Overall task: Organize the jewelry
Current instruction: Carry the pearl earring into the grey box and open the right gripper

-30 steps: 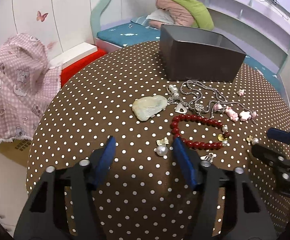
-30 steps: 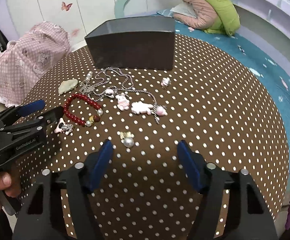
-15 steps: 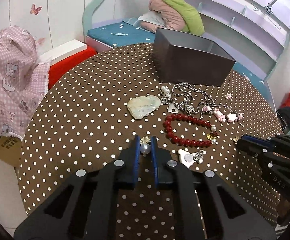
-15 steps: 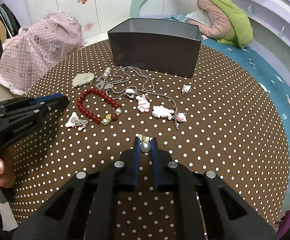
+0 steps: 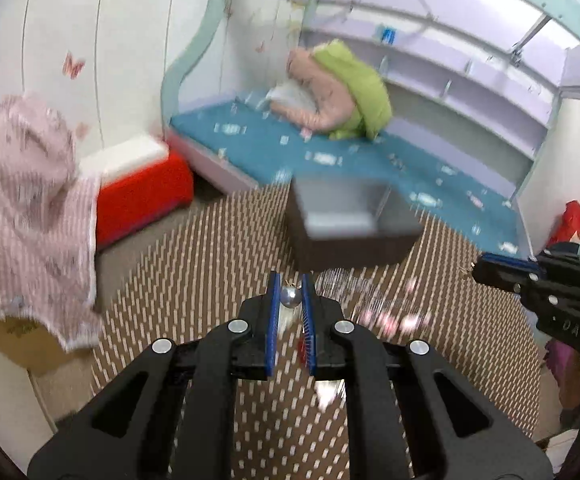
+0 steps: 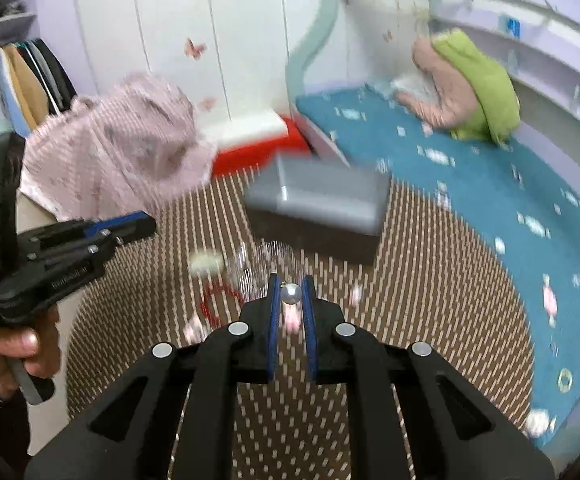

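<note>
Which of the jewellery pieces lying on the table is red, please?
The bead bracelet, a red loop beside the pale green pendant; the others look silver or pink.

Blurred view from the right gripper (image 6: 290,286), its 2 blue pads pinching a pearl earring (image 6: 291,294) above a brown dotted table (image 6: 430,300). At 12 o'clock sits a grey box (image 6: 318,196); at 9 o'clock, the left gripper (image 6: 145,225); between them lies what seems a red bracelet (image 6: 213,300).
</note>
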A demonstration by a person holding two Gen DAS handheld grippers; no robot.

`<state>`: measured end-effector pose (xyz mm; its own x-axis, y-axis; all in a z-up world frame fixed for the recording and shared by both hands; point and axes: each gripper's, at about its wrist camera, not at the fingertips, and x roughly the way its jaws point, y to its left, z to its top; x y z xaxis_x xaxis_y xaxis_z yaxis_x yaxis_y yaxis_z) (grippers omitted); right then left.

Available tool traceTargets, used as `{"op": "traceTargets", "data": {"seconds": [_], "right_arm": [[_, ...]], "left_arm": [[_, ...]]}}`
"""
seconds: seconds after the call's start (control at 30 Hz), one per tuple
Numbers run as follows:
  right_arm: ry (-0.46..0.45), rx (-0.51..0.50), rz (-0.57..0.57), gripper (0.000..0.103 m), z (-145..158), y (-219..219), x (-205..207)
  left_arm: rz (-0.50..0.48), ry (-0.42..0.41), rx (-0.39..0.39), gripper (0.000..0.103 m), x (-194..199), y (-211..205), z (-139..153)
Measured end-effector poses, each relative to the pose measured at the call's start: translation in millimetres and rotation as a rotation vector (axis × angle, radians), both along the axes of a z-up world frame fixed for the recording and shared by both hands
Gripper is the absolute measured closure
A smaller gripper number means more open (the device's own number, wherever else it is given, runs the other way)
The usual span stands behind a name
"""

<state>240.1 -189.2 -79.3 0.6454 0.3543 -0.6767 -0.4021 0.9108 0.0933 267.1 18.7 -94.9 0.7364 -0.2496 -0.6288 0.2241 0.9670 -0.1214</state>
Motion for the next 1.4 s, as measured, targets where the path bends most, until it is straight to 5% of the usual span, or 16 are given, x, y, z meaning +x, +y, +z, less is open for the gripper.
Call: {"op": "traceTargets", "data": {"seconds": [0.13,0.27,0.63,0.7,0.73,0.77,0.8,0.93,1.03,1.4], "right_arm": [[-0.066,0.006,0.001,0.093,35,-2,31],[-0.052,0.008,-0.009,0.093,36,-6,66],[0.134,0.019,-0.044,0.091,-13,-18,134],[0.152,0.029,-0.049,0.090,-16,-20,138],[0.158,0.032,-0.051,0.089,-18,-21,138],[0.158,0.034,-0.052,0.080,-18,-20,138],[0.155,0.041,-0.054,0.075,-17,-21,137],[0.113,0.069,-0.076,0.032,-7,-24,132],[0.068,0.089,-0.110,0.007,4,-29,126],[-0.121,0.102,-0.167,0.007,56,-34,77]], "left_arm": [[-0.028,-0.085,0.002,0.092,29,-15,39],[-0.055,-0.073,-0.005,0.092,69,-35,53],[-0.063,0.127,-0.010,0.091,156,-63,9],[-0.054,0.145,-0.005,0.081,162,-62,4],[-0.039,0.145,-0.001,0.061,163,-60,3],[-0.023,0.139,0.004,0.037,162,-57,3],[-0.004,0.125,0.008,0.029,162,-55,4],[0.043,0.100,0.004,0.011,155,-43,11],[0.073,0.068,0.013,0.009,143,-34,18],[0.195,-0.144,0.075,0.005,65,-7,69]]}}
